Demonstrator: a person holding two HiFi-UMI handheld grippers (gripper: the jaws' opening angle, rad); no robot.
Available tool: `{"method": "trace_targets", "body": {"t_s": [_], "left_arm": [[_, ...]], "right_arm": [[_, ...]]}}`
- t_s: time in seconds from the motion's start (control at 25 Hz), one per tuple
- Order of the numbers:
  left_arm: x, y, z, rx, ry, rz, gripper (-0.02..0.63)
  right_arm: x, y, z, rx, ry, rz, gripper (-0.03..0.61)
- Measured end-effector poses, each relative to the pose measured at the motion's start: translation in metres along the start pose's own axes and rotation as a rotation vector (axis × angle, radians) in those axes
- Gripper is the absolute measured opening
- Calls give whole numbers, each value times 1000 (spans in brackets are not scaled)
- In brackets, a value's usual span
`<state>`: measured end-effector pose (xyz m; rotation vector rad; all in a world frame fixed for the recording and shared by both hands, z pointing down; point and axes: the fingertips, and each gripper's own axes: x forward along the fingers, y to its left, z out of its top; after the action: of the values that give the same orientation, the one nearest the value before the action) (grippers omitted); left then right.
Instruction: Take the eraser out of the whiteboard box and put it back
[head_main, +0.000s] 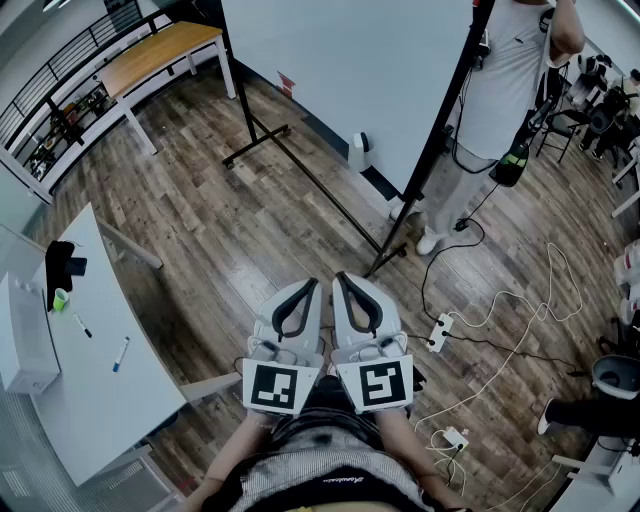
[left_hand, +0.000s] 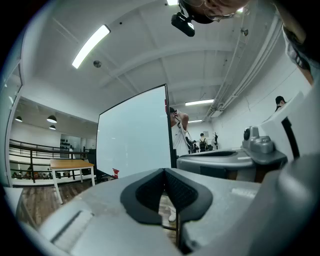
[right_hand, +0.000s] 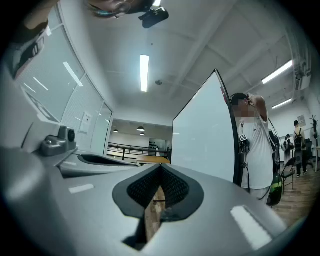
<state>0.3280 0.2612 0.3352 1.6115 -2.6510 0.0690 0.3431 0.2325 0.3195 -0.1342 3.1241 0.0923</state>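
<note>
White table (head_main: 90, 400) with markers (head_main: 120, 353), only in head view

Bright ceiling strip lights (left_hand: 90, 46), fisheye-warped edges

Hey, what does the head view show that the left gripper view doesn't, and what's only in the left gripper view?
Only the head view: the white table with pens on it, and the power strip and cables on the floor. Only the left gripper view: the ceiling light strip, and the left gripper with its jaws together at the tips and nothing between them. Both: the whiteboard, the person in white beside it, and the wooden table.
</note>
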Motion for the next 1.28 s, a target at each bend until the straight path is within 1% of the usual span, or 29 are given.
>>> {"method": "trace_targets", "body": {"t_s": [0.2,0.4,0.6,0.68,0.84,0.96,1.16,1.28], "left_arm": [[11,-3,-4,-11,4,12,0],[23,-2,-14,-27,18,40,0],[29,15,-21,-54,38,67,0],[37,27,-23,-50,35,72,0],[63,57,-29,-54,28,54,0],[92,88,-28,-60,16,25,0],[146,152,-25,-51,13,-37,0],[177,180,-21,-45,18,-79,0]], "right_arm": [[2,-14,-5,7,4,6,2],[11,-23,-15,23,16,31,2],[29,-27,-22,34,26,47,2],[40,-28,-23,34,28,45,2],[74,-37,-29,34,19,4,2],[115,-47,-32,34,13,-33,2],[196,-55,-32,29,10,-79,2],[236,-66,-30,31,6,-116,2]]}}
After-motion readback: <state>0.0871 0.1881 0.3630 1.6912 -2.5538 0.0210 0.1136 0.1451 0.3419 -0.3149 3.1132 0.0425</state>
